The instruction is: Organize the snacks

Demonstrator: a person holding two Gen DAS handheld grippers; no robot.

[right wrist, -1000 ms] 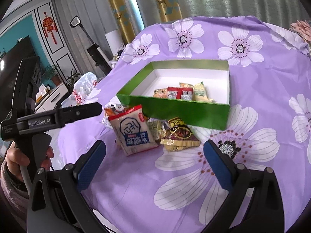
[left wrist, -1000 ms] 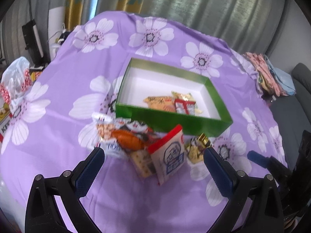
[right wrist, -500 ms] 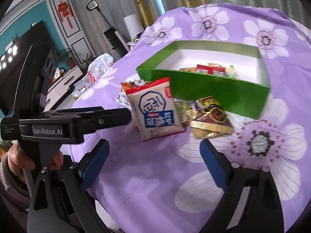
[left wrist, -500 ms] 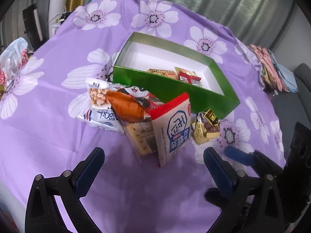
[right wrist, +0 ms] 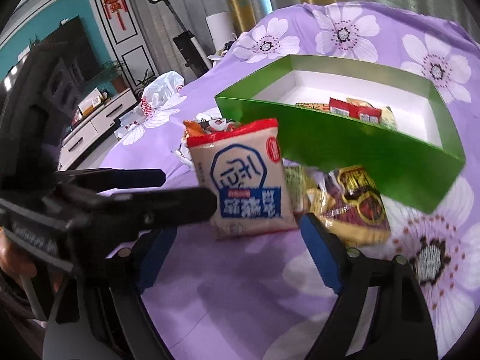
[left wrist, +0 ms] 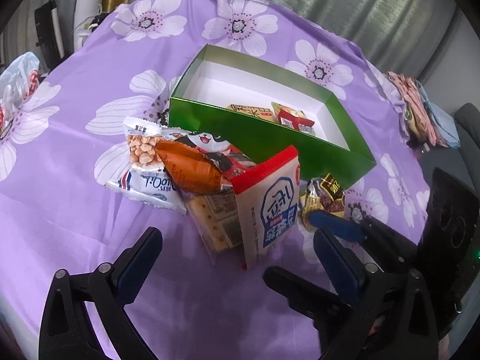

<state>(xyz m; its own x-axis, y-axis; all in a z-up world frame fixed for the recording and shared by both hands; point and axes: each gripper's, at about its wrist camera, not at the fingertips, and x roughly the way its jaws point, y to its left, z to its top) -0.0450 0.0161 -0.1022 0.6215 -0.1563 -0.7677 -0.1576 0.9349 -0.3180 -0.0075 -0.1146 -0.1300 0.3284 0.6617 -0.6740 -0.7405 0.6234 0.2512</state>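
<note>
While both my grippers hung over the snack pile (left wrist: 210,186), neither had grabbed anything. My left gripper (left wrist: 240,258) was spread wide but narrowing, its pads on either side of the white pack (left wrist: 270,207) with the red top, not pressing it. My right gripper (right wrist: 237,255) was closing too, jaws still apart, the same white pack just ahead of them and the gold pack (right wrist: 357,207) beside its right finger. The pile sat on the purple cloth (left wrist: 60,210) against the green box (left wrist: 270,138), which had a few snacks inside.
</note>
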